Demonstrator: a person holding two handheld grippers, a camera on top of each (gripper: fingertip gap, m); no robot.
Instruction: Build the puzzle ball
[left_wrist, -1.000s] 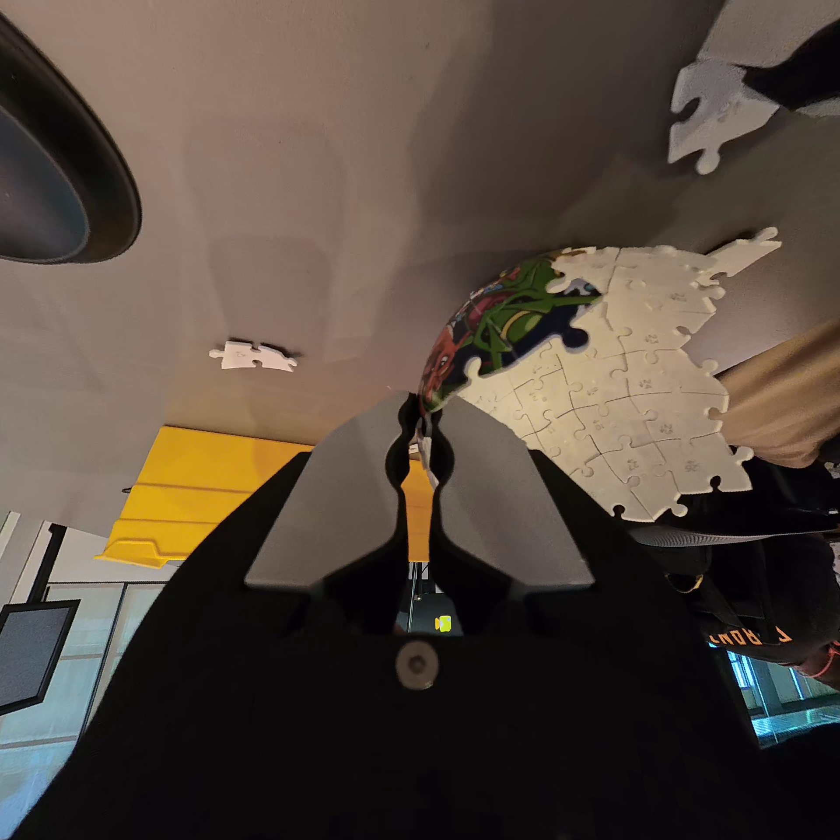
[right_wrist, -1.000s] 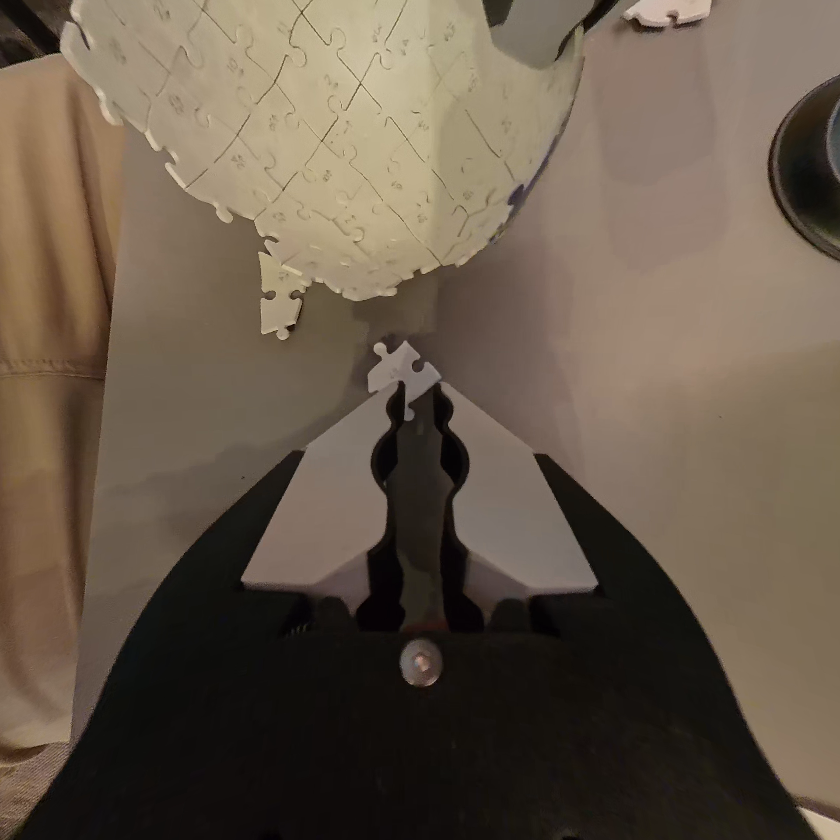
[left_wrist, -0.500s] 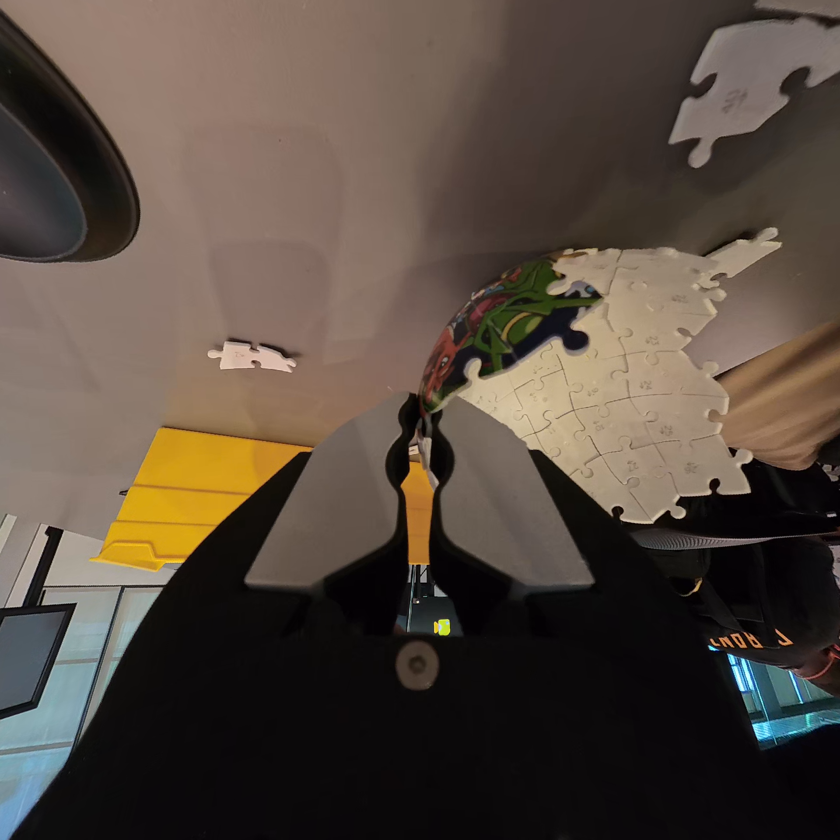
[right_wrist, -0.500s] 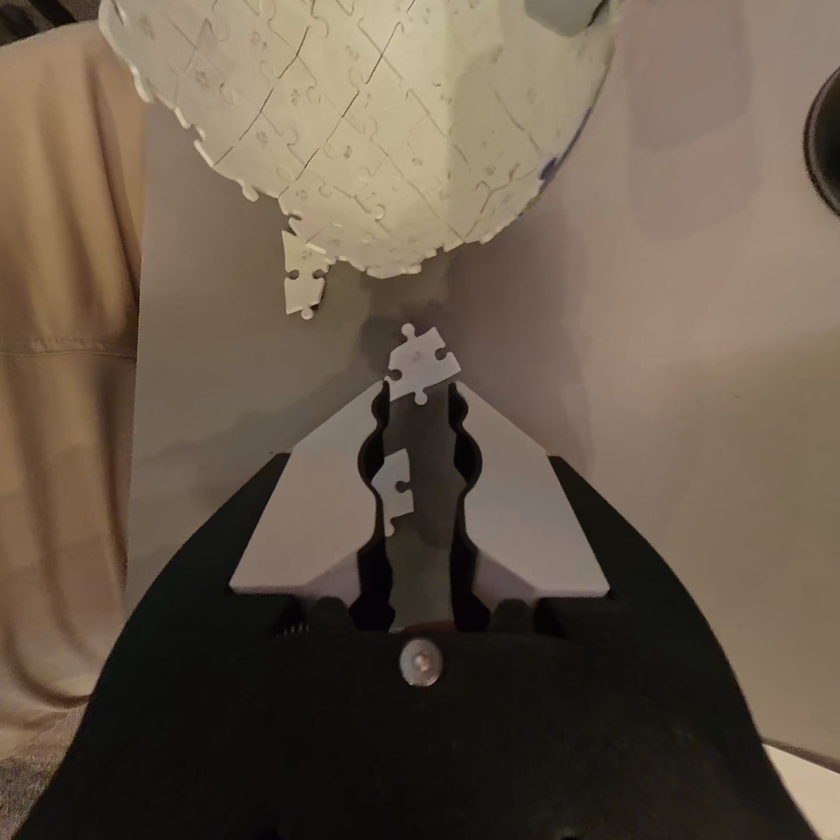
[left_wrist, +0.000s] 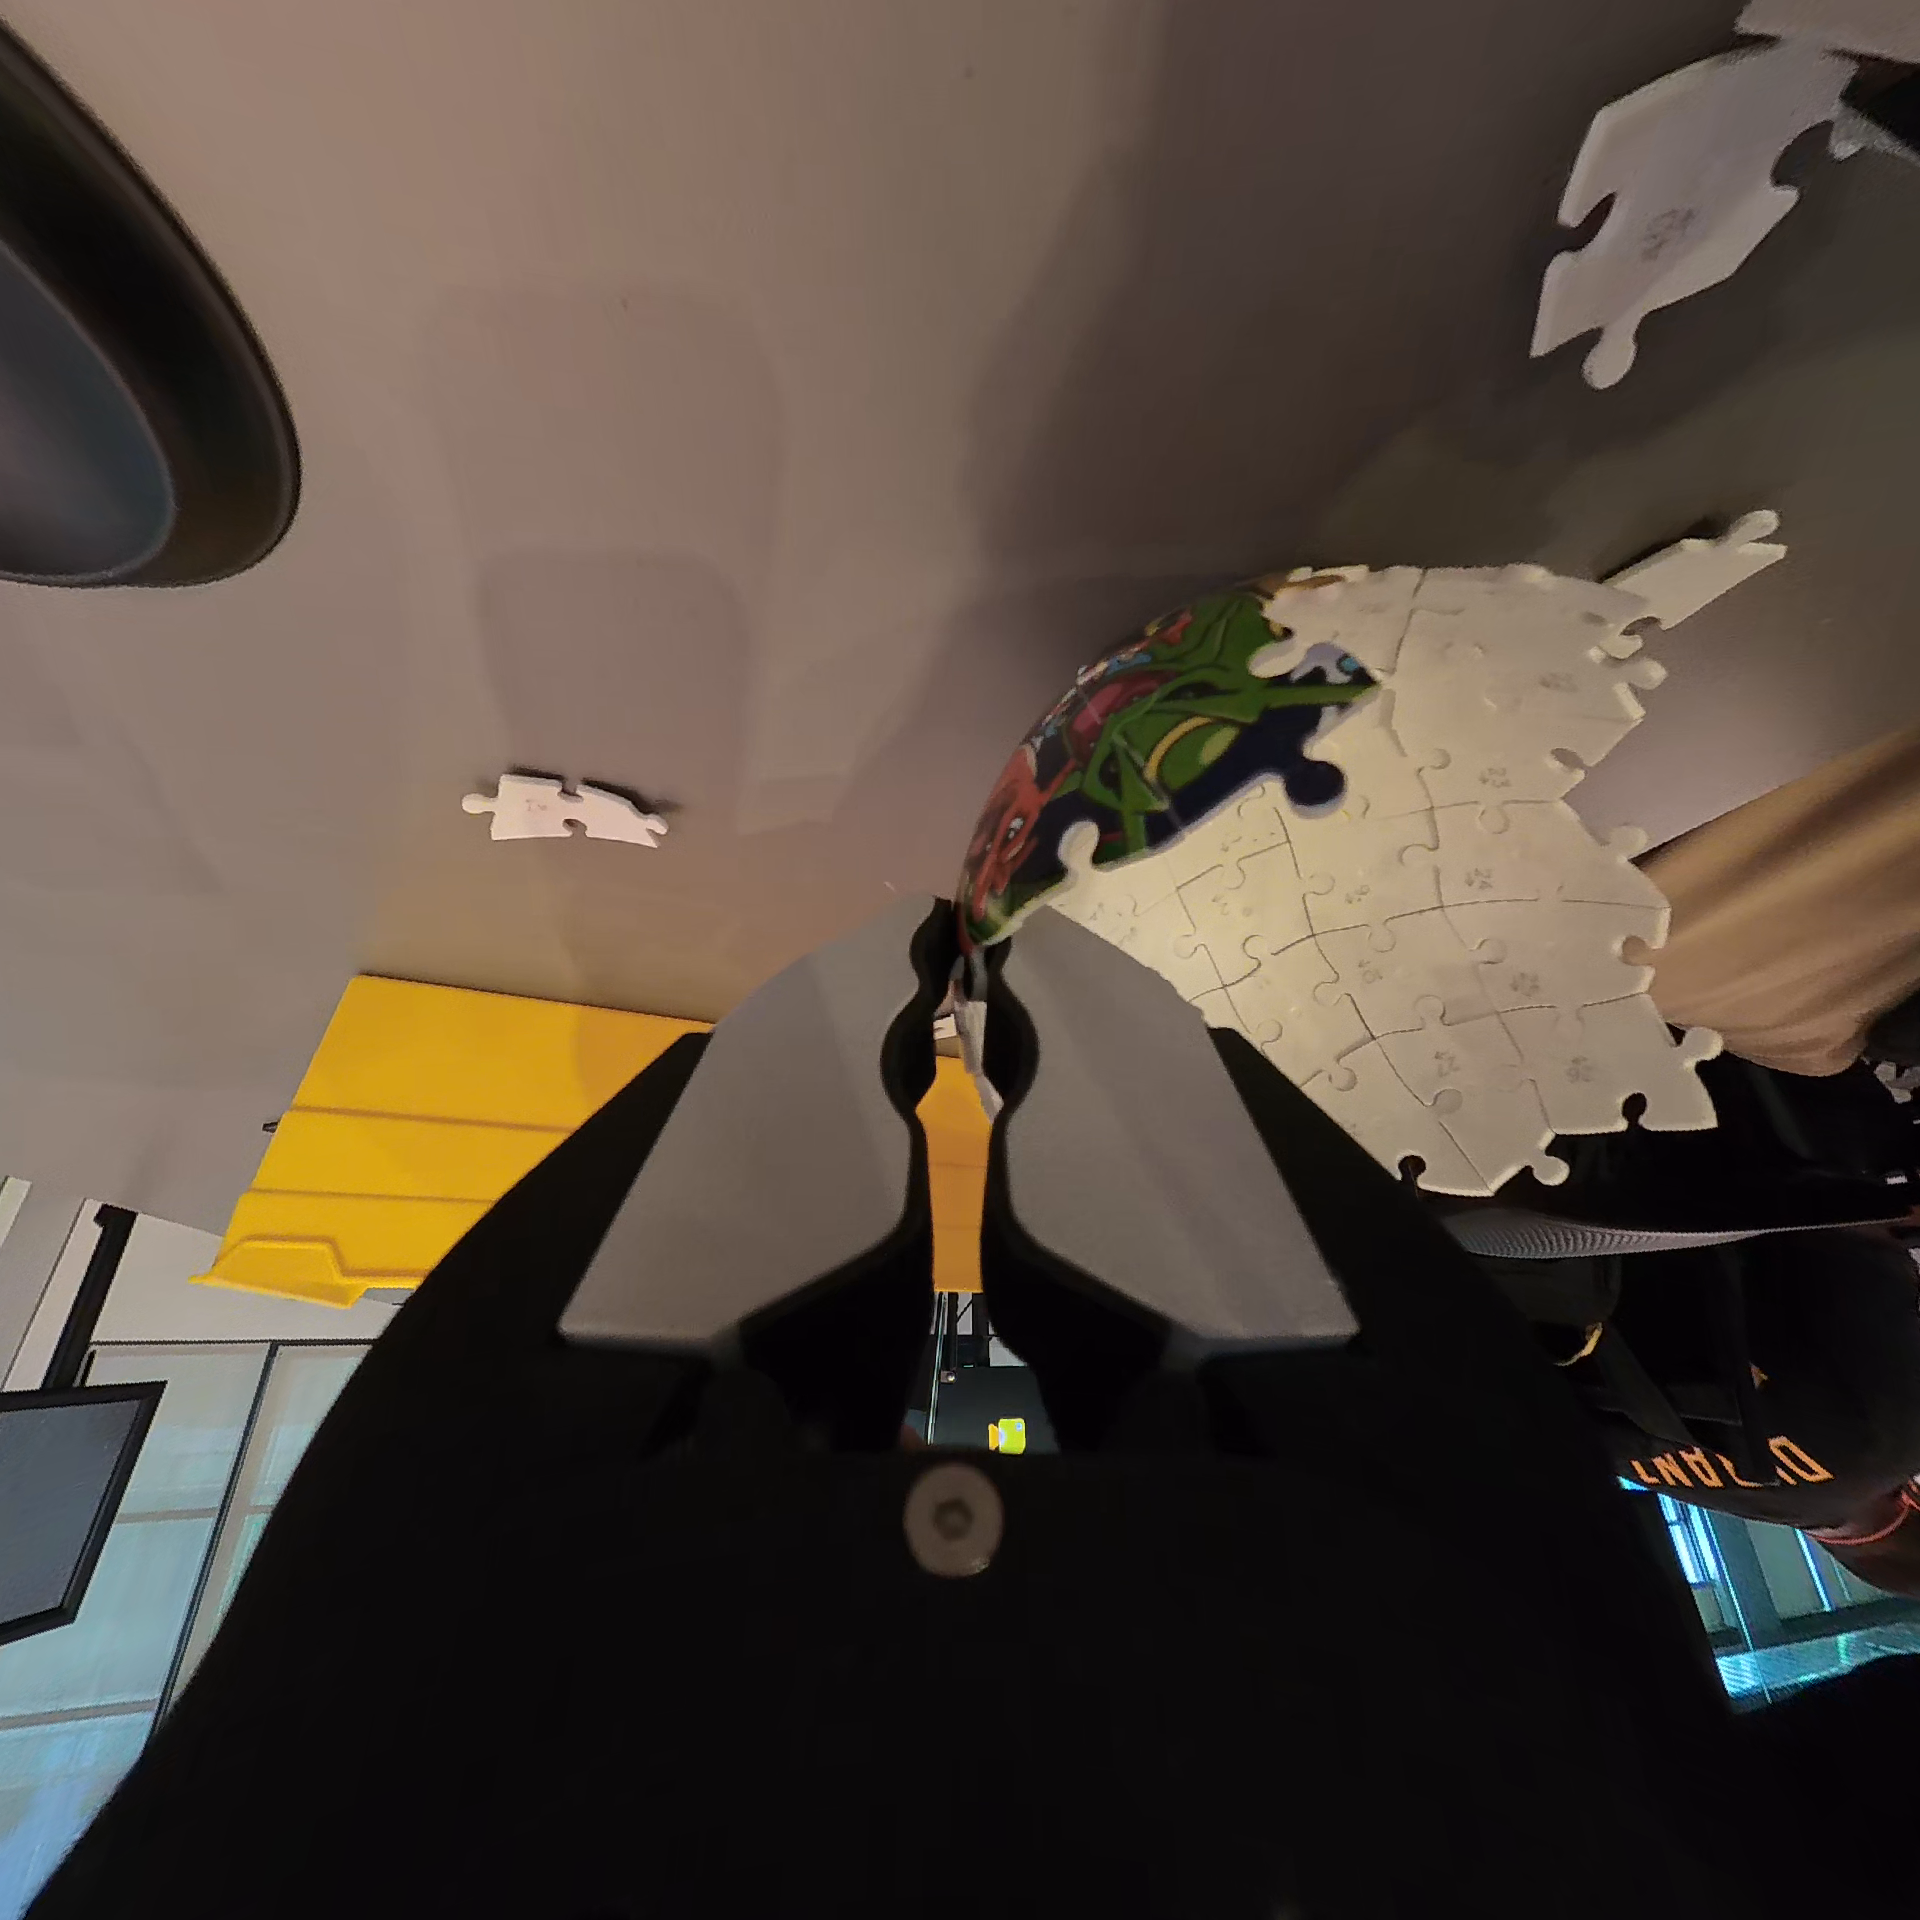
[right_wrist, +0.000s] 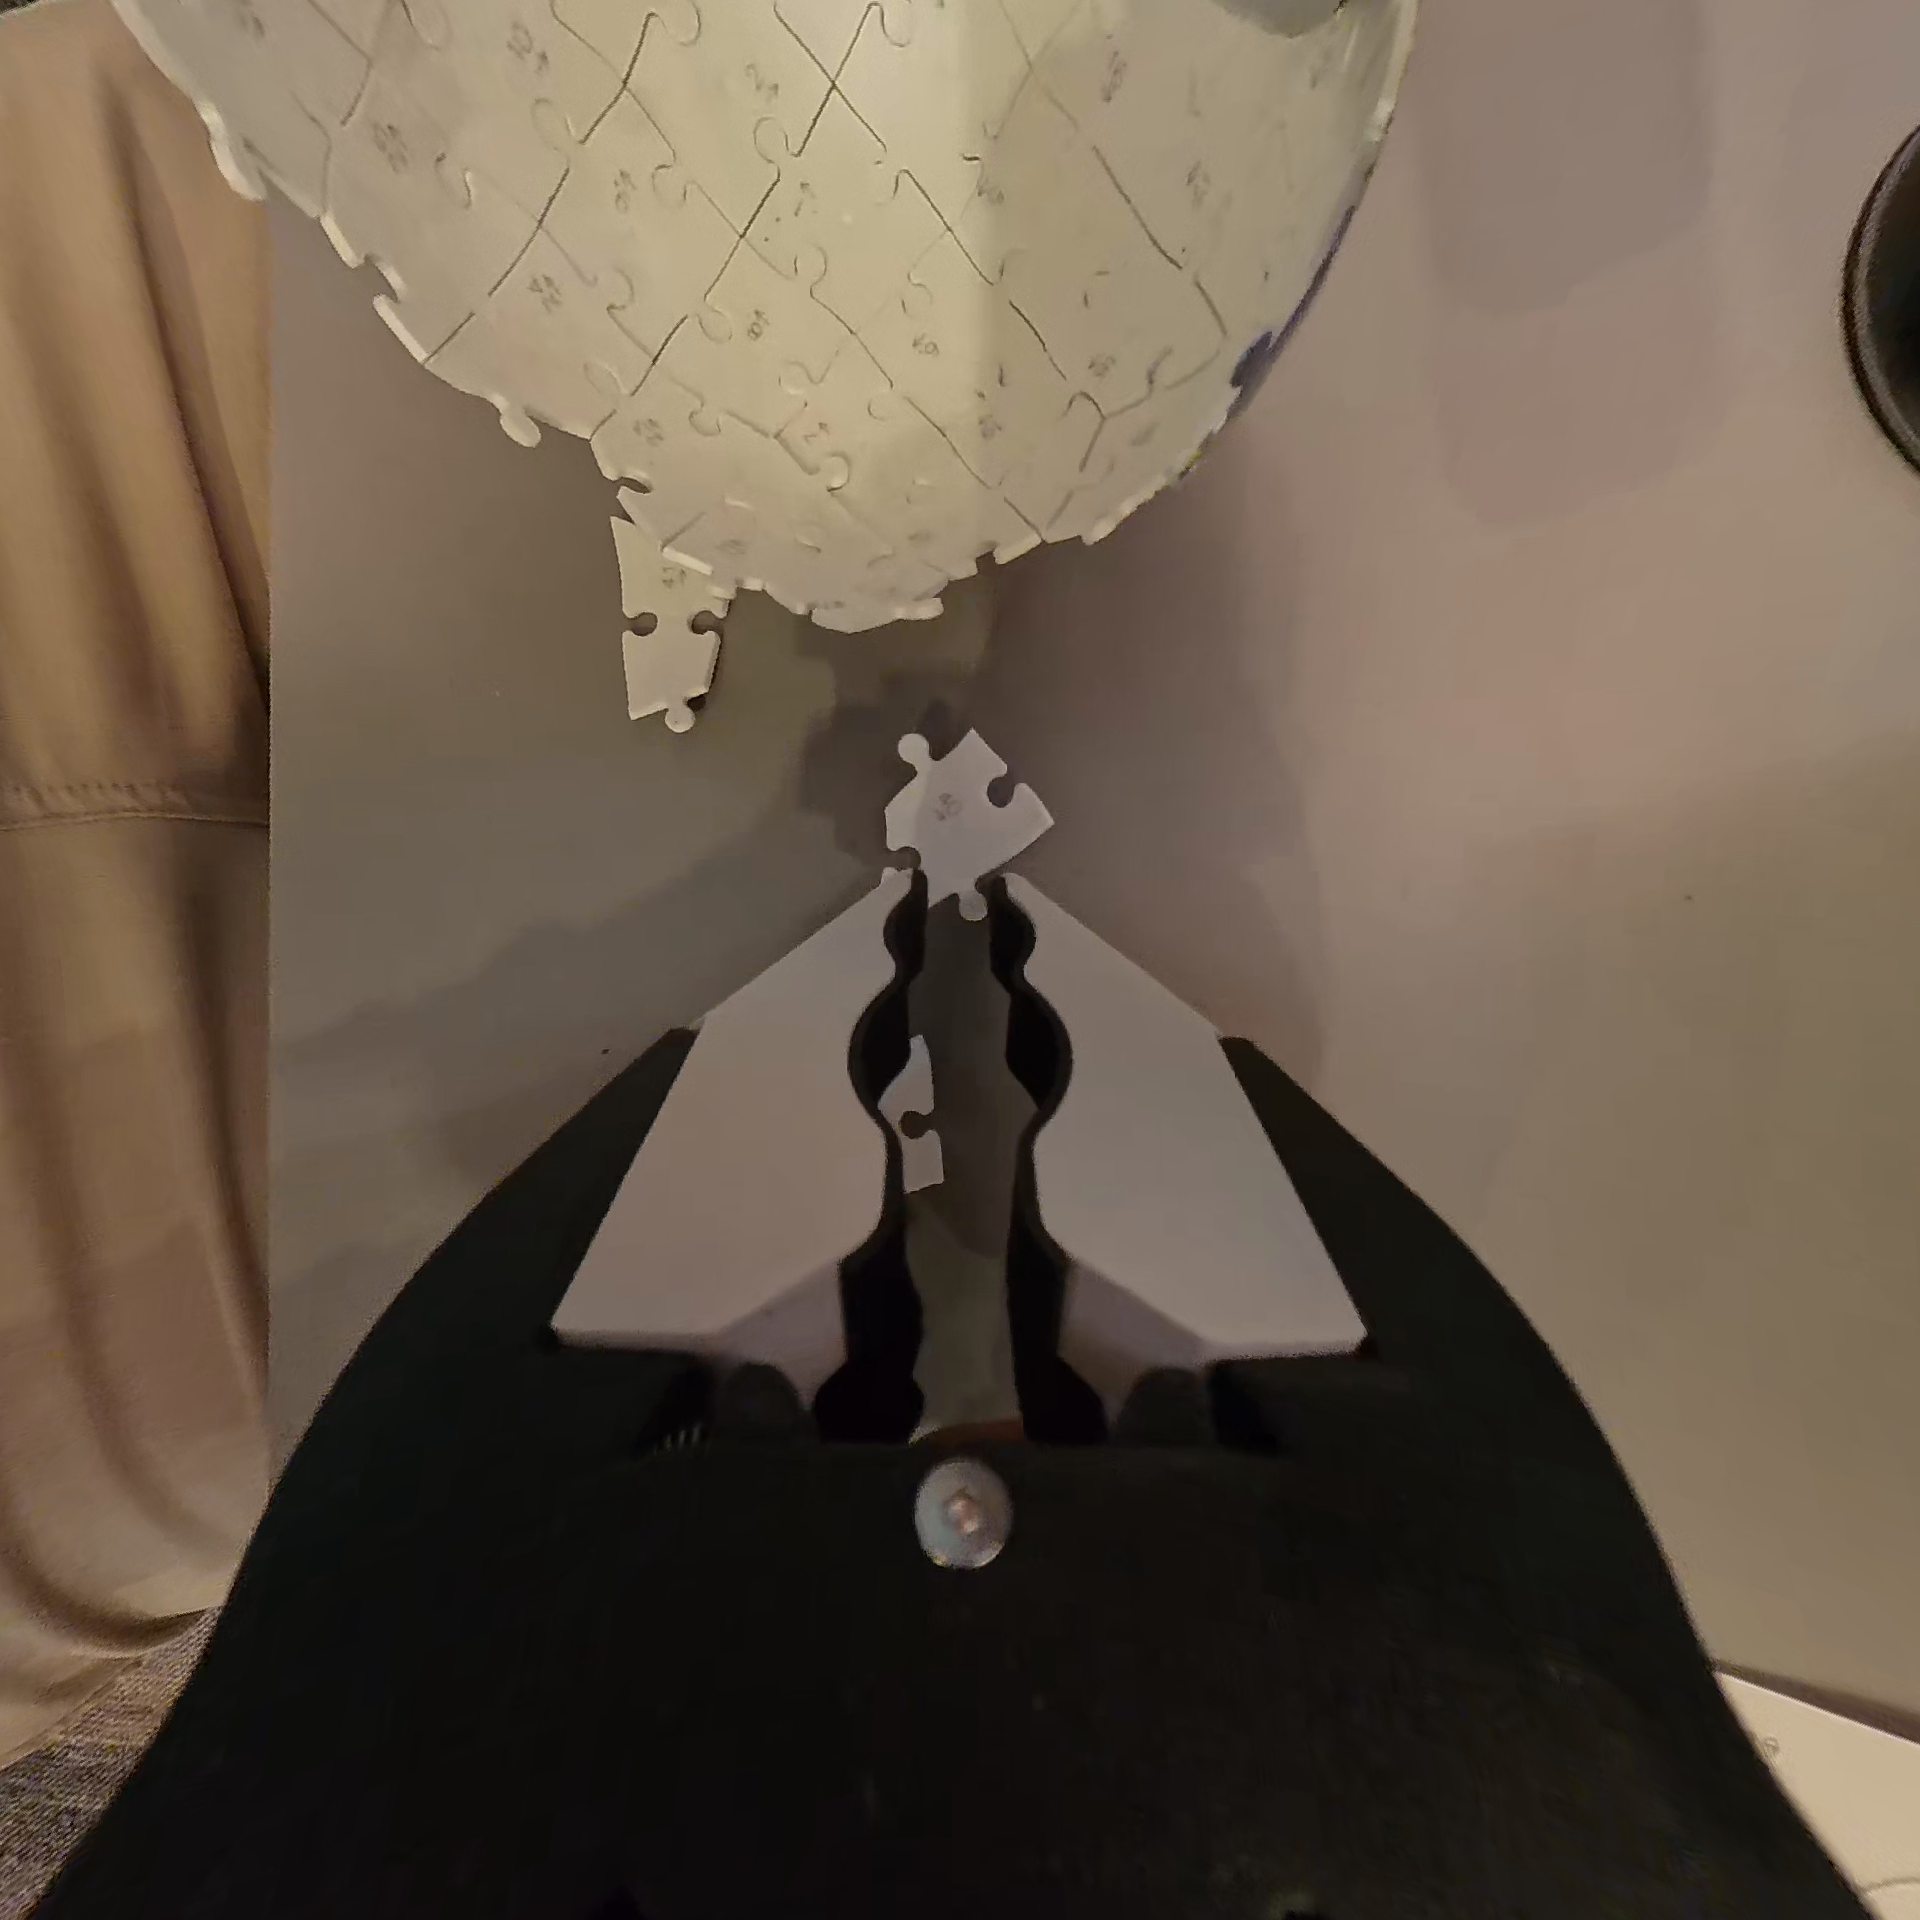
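Grey and matte, the tabletop (right_wrist: 1455, 831) carries the work, with a person's tan sleeve or trouser cloth (right_wrist: 114, 727) along its left edge in the right wrist view and a black round dish (left_wrist: 125, 343) at the far side. Beyond the tabletop's edge, the left wrist view shows a yellow bin (left_wrist: 436, 1132) and a dark screen (left_wrist: 62, 1496). The puzzle ball (left_wrist: 1382, 883), half built, shows a printed outer skin of green, red and dark blue and a pale inner side crossed by piece seams. The left tongs (left_wrist: 971, 935) are pressed together on the ball's rim, pinching the shell at its edge so that it is held up from the tabletop. In the right wrist view the ball (right_wrist: 810, 312) fills the top, its hollow side facing the camera, and one piece juts from its lower rim. Just below it a loose white piece (right_wrist: 961, 816) lies flat on the tabletop, its lower tab reaching between the tips of the right tongs (right_wrist: 951, 883), which stand a little spread and grip nothing. A second white piece (right_wrist: 920, 1127) shows in the gap between the fingers, farther back. A pair of joined white pieces (left_wrist: 566, 810) lies well apart, near the middle of the tabletop.
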